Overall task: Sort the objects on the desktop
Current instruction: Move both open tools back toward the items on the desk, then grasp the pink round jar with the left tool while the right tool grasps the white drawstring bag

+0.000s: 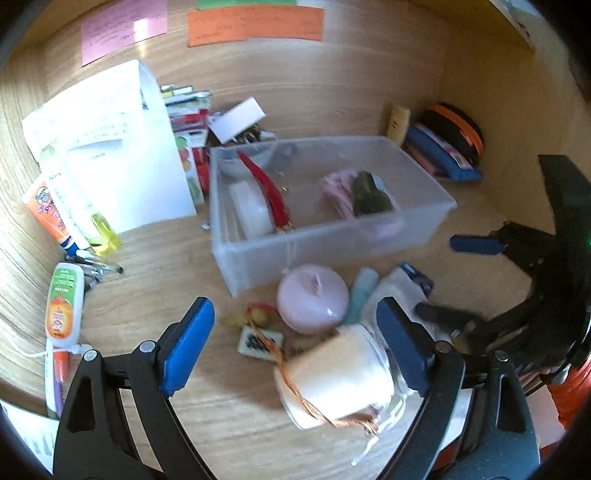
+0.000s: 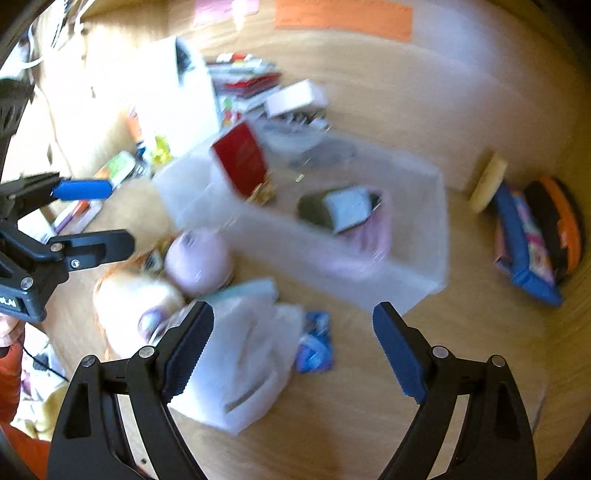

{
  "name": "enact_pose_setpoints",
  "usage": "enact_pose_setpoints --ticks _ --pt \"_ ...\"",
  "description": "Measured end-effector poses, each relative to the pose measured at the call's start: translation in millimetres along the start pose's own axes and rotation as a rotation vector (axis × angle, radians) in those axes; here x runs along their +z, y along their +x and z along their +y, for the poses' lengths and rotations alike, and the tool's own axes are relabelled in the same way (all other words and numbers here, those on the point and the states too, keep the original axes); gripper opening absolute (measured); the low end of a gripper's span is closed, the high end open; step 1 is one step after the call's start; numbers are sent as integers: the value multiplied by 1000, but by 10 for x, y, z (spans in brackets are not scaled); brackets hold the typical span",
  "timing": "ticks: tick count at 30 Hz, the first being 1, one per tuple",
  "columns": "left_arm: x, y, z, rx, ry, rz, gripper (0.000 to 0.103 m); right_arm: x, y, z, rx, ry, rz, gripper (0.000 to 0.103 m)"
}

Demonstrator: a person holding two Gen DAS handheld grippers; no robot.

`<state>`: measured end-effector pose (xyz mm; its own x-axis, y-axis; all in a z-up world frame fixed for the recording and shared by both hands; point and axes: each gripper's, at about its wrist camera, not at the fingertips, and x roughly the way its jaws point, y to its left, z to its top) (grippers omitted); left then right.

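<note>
The right wrist view is motion-smeared throughout; the clear bin (image 2: 369,236) ahead of the right gripper (image 2: 293,349) has indistinct walls, and its contents, a red item (image 2: 242,160) and a dark roll (image 2: 332,210), cannot be identified. The white bag (image 2: 240,354) between the fingers lacks legible detail. In the left wrist view, the white roll (image 1: 343,376) partly hides behind the right-hand finger (image 1: 402,350). Writing on the orange sheet (image 1: 255,24) far ahead is unreadable and the frame crops it.

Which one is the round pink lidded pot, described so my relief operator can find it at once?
Start at the clear plastic bin in the middle of the wooden desk. Just outside its near wall sits the round pink pot, with a pale teal tube on one side and small yellow-red trinkets on the other. It is the only smooth pink domed thing outside the bin.
</note>
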<state>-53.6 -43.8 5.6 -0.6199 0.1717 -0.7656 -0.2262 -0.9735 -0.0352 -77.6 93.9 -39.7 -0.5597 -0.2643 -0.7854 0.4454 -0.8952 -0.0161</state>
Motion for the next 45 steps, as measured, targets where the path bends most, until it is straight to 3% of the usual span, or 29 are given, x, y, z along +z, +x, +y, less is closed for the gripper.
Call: enact_pose_setpoints --ticks 5,10,16,18,25,33,40,45 --pt "-146 4 -133 -46 36 33 90 -273 57 123 -23 -21 5 89" --pt "-265 112 -311 -72 66 73 90 -401 -2 -21 -15 24 8 95" --pt "-422 146 -328 -13 99 77 91 -528 -71 -92 -2 63 15 96" --pt "-479 160 -252 -11 82 97 91 -553 -91 -65 -5 59 13 96" --pt "-640 211 67 -114 -43 171 94 -540 -80 87 -49 -4 6 96" --pt "-880 80 147 -41 -2 169 94 -545 33 29 -22 33 24 103" --pt "-829 -112 167 -46 -16 117 94 -526 6 -4 -19 46 37 103" --pt "-652 -243 121 -23 1 67 94 -460 -254 65 -60 1 -42 103"
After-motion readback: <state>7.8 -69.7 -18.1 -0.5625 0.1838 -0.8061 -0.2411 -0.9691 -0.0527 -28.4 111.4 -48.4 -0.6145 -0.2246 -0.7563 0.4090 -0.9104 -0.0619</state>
